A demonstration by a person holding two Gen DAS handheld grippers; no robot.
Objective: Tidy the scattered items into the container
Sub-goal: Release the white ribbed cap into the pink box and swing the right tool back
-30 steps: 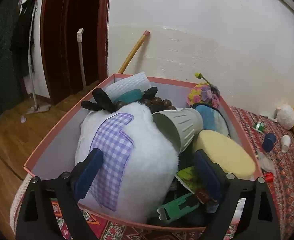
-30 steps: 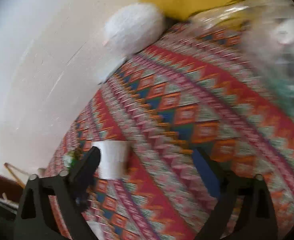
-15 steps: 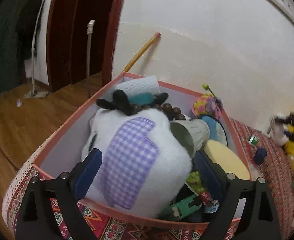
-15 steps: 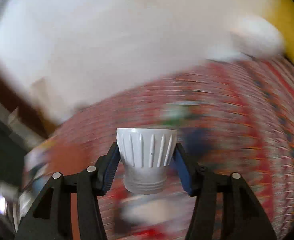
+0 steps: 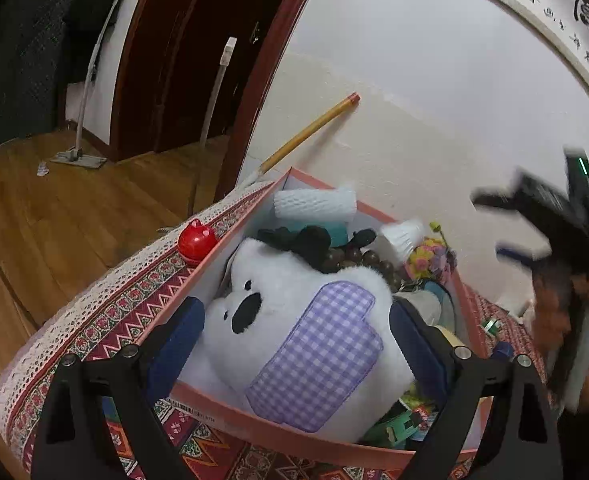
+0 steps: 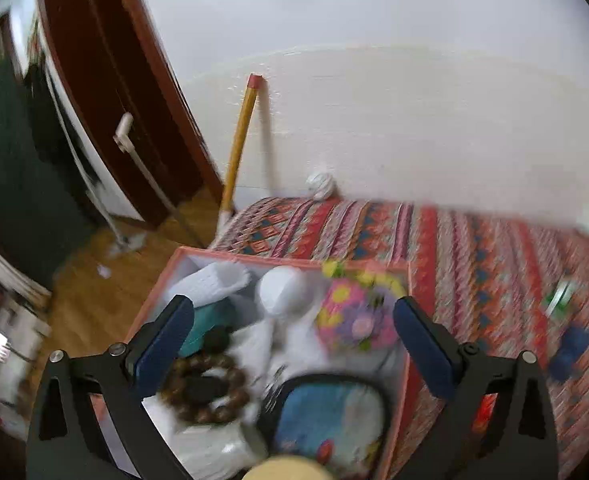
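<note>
Cup (image 6: 282, 290): white ribbed plastic, light, stiff, slick; grip across its sides. Lies in box (image 6: 408, 364). Right gripper (image 6: 292, 336) jaws opening, empty; left gripper (image 5: 294, 344) jaws released.

The box (image 5: 230, 412) has salmon-pink walls and a pale grey inside. In it lies a white plush toy (image 5: 294, 332) with a black nose and a lilac-and-white checked patch. The beads (image 6: 206, 384) are dark brown. The small ball (image 5: 196, 242) is red. The cloth (image 6: 474, 248) has red, orange and blue zigzag bands. The stick (image 6: 240, 136) is yellow with a red tip.
</note>
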